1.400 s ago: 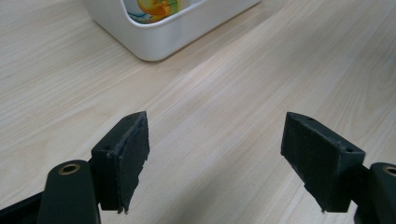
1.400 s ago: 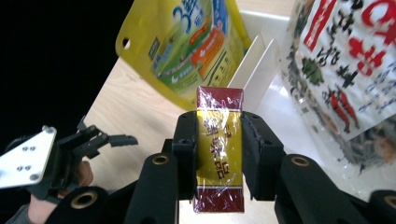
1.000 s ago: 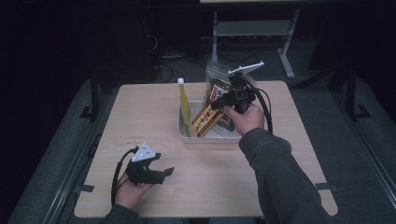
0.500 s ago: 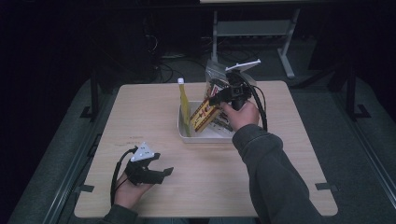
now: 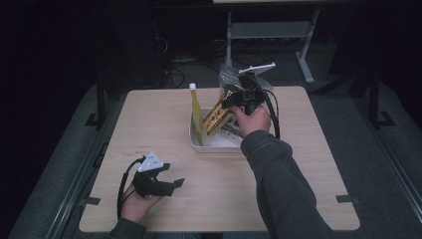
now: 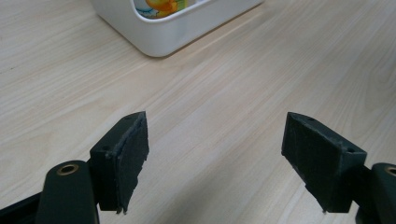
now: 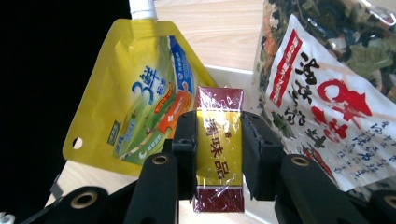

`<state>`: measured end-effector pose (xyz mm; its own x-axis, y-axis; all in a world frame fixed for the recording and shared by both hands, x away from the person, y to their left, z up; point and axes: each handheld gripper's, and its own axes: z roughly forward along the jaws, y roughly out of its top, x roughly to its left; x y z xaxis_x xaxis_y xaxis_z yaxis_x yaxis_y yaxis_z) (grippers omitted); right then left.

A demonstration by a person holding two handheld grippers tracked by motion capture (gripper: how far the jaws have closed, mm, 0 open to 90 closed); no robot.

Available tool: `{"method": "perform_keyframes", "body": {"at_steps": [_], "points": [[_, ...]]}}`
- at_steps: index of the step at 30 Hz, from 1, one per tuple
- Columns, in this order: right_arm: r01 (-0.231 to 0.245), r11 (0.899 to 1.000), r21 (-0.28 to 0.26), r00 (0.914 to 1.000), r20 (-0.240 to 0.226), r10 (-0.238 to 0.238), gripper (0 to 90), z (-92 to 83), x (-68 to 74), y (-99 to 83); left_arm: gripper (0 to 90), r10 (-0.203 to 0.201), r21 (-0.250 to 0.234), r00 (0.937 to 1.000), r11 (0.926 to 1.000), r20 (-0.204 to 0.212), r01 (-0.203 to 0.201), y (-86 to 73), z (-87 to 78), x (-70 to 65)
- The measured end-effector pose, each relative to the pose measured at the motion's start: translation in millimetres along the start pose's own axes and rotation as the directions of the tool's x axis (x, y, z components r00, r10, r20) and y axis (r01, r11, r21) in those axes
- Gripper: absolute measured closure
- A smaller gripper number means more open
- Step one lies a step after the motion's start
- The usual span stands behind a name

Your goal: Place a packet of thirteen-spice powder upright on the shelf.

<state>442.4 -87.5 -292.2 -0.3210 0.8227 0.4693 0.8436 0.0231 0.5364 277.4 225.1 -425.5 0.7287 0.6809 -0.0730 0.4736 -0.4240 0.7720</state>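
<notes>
Over the white bin (image 5: 199,144) we held the right gripper (image 5: 234,103), arm reaching forward, jaws clenched on the gold-and-red box (image 7: 218,154). Compared with a second earlier, the box sat slightly lower and tilted, long axis slanting down-left. Our left gripper (image 5: 171,184) rested near the table edge, released.
</notes>
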Motion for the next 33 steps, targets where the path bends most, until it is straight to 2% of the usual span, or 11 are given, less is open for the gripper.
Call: {"method": "perform_keyframes", "body": {"at_steps": [33], "points": [[-0.044,0.998,-0.037,0.9975,0.054,0.046,68.3,29.9,5.6,2.9,22.5,-0.001,0.003,1.0000,1.0000,-0.004,0.001,-0.9,-1.5,2.5]]}}
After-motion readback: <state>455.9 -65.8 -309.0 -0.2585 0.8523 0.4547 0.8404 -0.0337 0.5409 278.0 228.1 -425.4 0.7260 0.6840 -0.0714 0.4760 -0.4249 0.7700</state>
